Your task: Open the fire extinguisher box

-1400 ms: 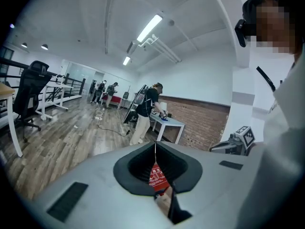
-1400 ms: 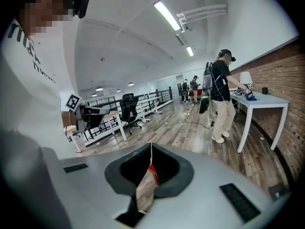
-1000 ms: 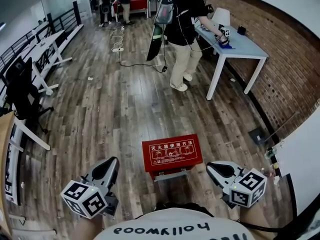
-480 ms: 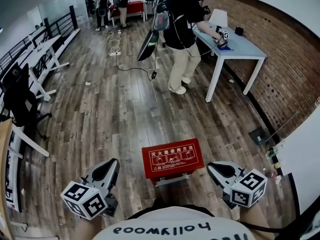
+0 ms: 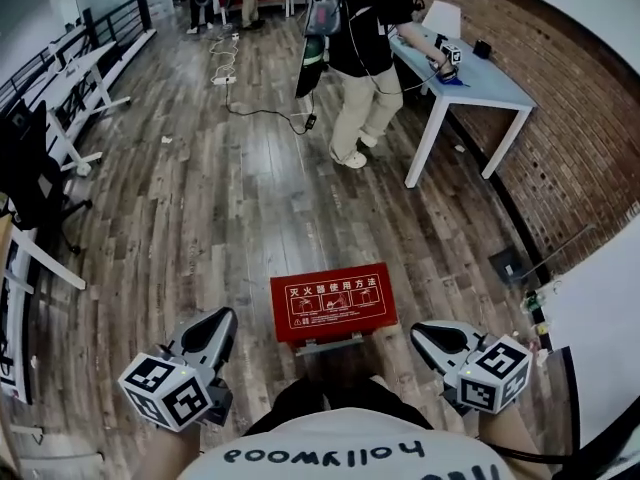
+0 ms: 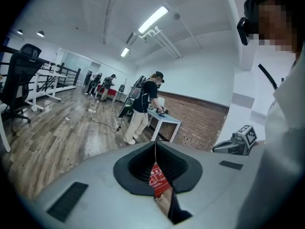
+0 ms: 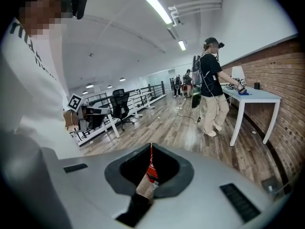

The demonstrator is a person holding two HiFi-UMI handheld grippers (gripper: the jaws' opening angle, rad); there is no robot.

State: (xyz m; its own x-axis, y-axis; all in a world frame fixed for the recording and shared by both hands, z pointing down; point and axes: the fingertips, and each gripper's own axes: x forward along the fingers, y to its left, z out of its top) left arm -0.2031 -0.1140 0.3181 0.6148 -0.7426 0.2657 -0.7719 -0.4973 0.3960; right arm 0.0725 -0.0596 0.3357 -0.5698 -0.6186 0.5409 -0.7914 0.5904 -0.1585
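The red fire extinguisher box lies flat on the wooden floor just ahead of me, its white-printed lid facing up and closed, a grey metal edge along its near side. My left gripper hovers shut to the left of the box, apart from it. To the box's right my right gripper is also shut and holds nothing. In the left gripper view the left gripper has its jaws together, and the red box shows below them. In the right gripper view the right gripper is the same, with the box beneath.
A person stands at a white table by the brick wall further ahead. A black cable trails over the floor. An office chair and white desks line the left side. A white wall is close on the right.
The head view has shifted forward: the box now lies slightly further left and the standing person higher in the picture. The left gripper has come a little lower. Both stay shut.
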